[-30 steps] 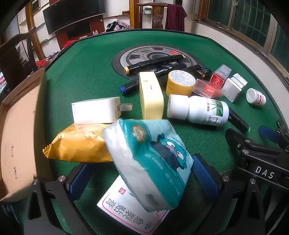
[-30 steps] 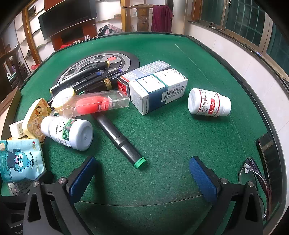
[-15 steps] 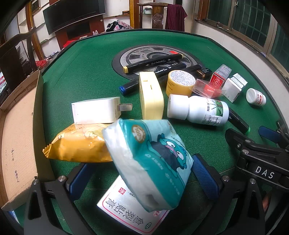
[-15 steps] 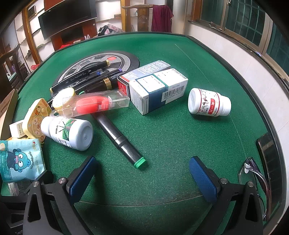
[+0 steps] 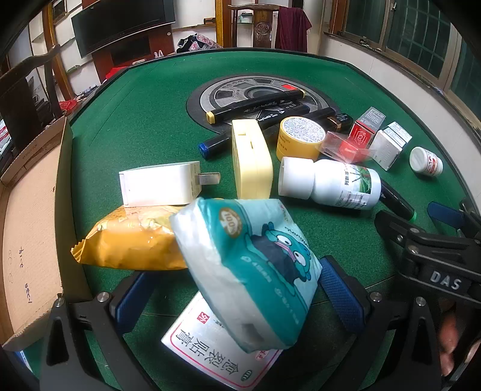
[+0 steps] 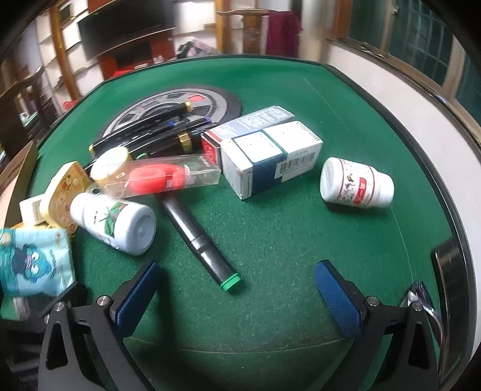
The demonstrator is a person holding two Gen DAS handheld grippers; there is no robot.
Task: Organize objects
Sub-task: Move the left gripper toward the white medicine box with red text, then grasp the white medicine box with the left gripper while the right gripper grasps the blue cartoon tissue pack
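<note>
left wrist view looks across a round table (image 5: 144, 99) covered in green felt, its dark raised rim curving round the far side. beyond the table stand a dark screen (image 5: 120, 24) on a wooden stand, a wooden chair (image 5: 261, 24) with a maroon cloth (image 5: 293, 28) hung beside it, and green-framed windows (image 5: 421, 33). an open cardboard box (image 5: 30, 225) sits at the table's edge on this gripper's outer side.

the left gripper (image 5: 240, 294) is clamped on a teal tissue pack (image 5: 249, 270), which is printed with a blue cartoon creature and tilts up off the felt. under the pack lies a white box with red characters (image 5: 216, 352). a yellow snack bag (image 5: 132, 240) touches the pack's far corner, and a white charger (image 5: 162, 186) lies just past the bag. further from the pack come a pale yellow case (image 5: 251, 162), a white bottle (image 5: 330, 183) on its side and a yellow tape roll (image 5: 300, 138). markers (image 5: 255, 106) rest across a grey weight plate (image 5: 258, 93) well beyond the pack.

right wrist view, blurred, shows the right gripper (image 6: 237, 297) with its blue pads spread wide and nothing between them, above bare felt. a black marker with a green cap (image 6: 201, 240) lies just ahead, and the pack sits at the frame's edge. medicine boxes (image 6: 270, 159), a clear case with a red item (image 6: 162, 177) and a small white jar (image 6: 356, 183) lie further off.
</note>
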